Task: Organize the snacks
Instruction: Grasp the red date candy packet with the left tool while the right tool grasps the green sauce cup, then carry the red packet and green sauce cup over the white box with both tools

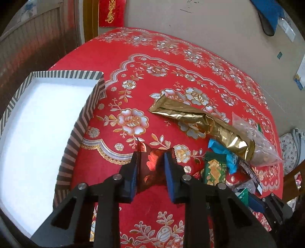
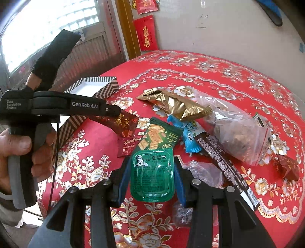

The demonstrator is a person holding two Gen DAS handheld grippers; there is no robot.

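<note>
Task judged at an early stage: the striped box (image 1: 83,122) at the left is seen w/ a bare white floor, nothing yet inside as far as is shown.

A dark red packet (image 1: 152,167) is held between the narrowed jaws of the left gripper (image 1: 151,158), just right of the box's near wall, not yet over it. A green sauce tub (image 2: 152,175) is clamped between the jaws of the right gripper (image 2: 151,167), near the front of the pile.

Left to be sorted, approx. centre-right of the table: a gold foil bag (image 2: 177,106), a clear zip bag (image 2: 238,133), a blue wrapper (image 2: 190,141), a green cracker packet (image 2: 158,135), a long dark bar (image 2: 225,162), a small dark red packet (image 2: 288,167) at far right. Most of the job is thus judged undone.

Surface: a round table covered w/ a red floral cloth (image 1: 171,57). Room: a beige wall (image 1: 190,15) behind, red hangings (image 2: 145,32) by a door frame, a bright window (image 2: 47,21) at far left.
</note>
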